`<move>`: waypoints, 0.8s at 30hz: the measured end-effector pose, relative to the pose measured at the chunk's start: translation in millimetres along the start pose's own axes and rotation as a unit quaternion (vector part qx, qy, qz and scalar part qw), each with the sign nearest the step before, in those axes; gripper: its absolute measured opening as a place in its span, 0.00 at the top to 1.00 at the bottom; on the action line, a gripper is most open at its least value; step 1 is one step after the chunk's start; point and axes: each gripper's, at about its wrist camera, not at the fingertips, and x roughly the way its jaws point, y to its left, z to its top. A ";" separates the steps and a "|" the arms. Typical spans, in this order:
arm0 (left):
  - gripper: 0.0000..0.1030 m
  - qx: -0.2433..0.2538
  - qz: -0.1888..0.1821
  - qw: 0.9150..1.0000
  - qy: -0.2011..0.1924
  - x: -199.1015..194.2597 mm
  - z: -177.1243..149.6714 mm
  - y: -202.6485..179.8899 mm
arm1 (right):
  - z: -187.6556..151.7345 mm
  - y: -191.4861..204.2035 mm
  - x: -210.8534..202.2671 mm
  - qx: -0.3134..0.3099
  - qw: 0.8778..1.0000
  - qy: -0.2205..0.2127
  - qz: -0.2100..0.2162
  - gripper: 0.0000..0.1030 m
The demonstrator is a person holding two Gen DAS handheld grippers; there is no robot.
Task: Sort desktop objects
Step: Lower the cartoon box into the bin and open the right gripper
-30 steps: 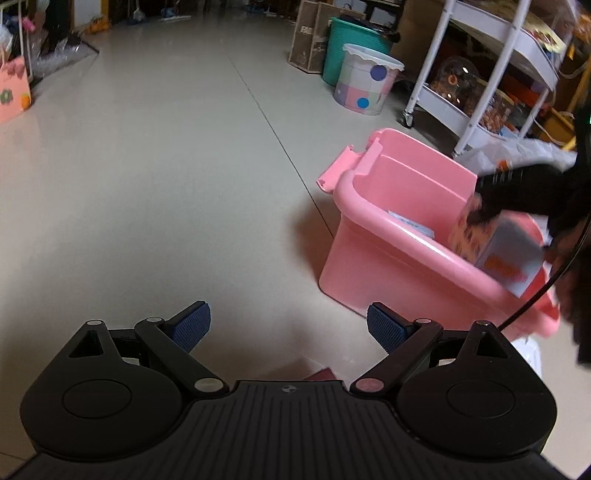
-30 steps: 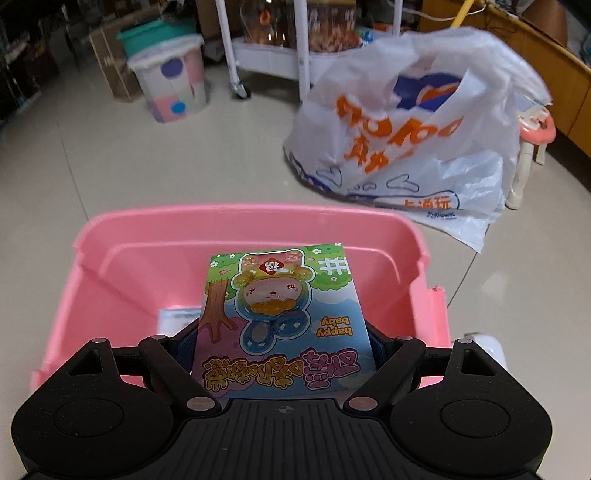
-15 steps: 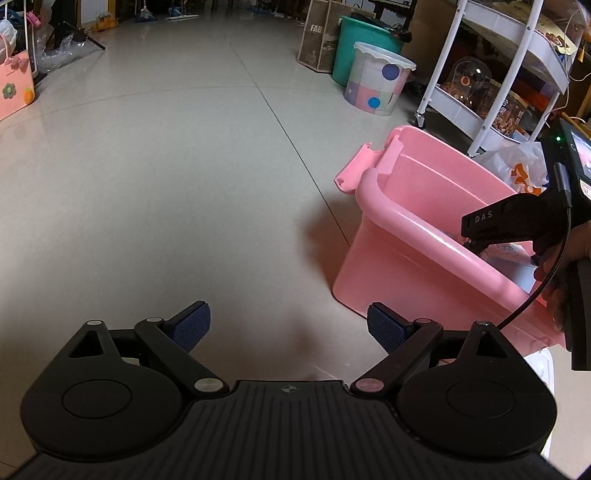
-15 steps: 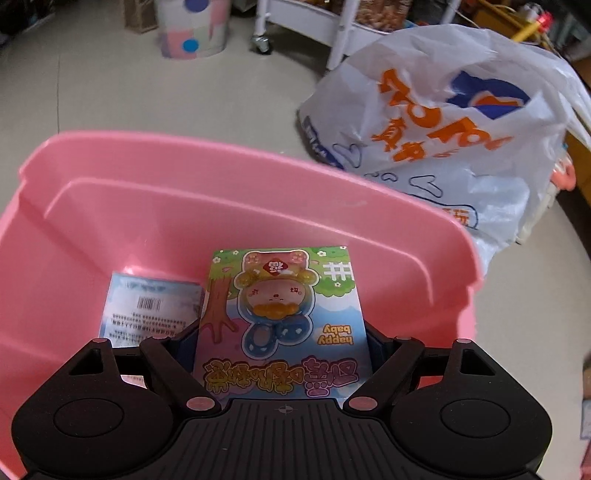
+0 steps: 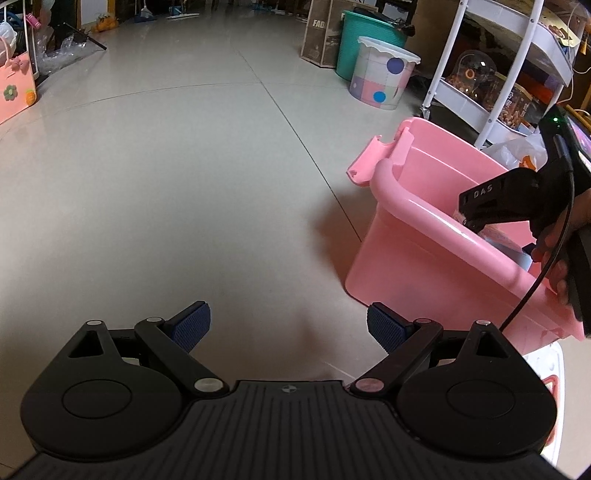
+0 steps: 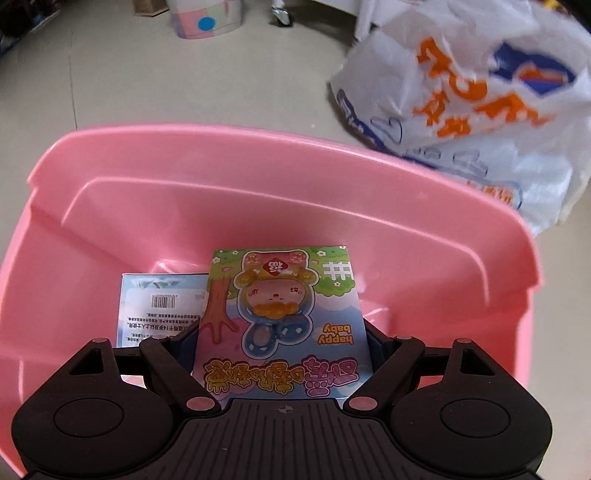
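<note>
My right gripper [image 6: 282, 343] is shut on a colourful cartoon toy box [image 6: 280, 317] and holds it low inside the pink plastic bin [image 6: 229, 177]. A pale blue box with a barcode [image 6: 159, 310] lies on the bin's floor, just left of the held box. In the left wrist view the pink bin [image 5: 417, 258] stands on the floor at the right, with the right gripper's black body [image 5: 517, 199] reaching into it. My left gripper [image 5: 288, 326] is open and empty above bare floor, left of the bin.
A white plastic bag with orange print [image 6: 476, 96] lies behind the bin. A white wheeled shelf cart [image 5: 491, 74], a spotted bucket [image 5: 380, 77], a green tub [image 5: 354, 37] and a cardboard box [image 5: 319, 33] stand at the back right. Open tiled floor [image 5: 166, 166] stretches left.
My right gripper has carried the toy box over the bin's rim and down inside. The left gripper has drifted slightly and stays open.
</note>
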 end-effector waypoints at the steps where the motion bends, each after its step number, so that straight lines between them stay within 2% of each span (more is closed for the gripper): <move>1: 0.09 0.000 0.001 1.000 0.000 0.4 0.0 0.2 | 1.5 -2.3 0.9 0.009 1.000 0.004 0.008 0.23; 6: 0.09 0.002 -0.001 1.000 0.001 0.8 -0.3 1.3 | 1.9 -10.8 2.4 0.034 0.999 0.012 0.027 0.21; 14: 0.09 -0.003 0.002 1.000 0.005 1.6 -1.4 3.3 | 1.8 -1.5 -2.7 0.010 1.000 0.006 0.008 0.23; 24: 0.09 -0.005 0.003 1.000 0.008 1.9 0.5 3.7 | -1.8 -2.6 -0.1 0.005 1.000 0.008 0.007 0.20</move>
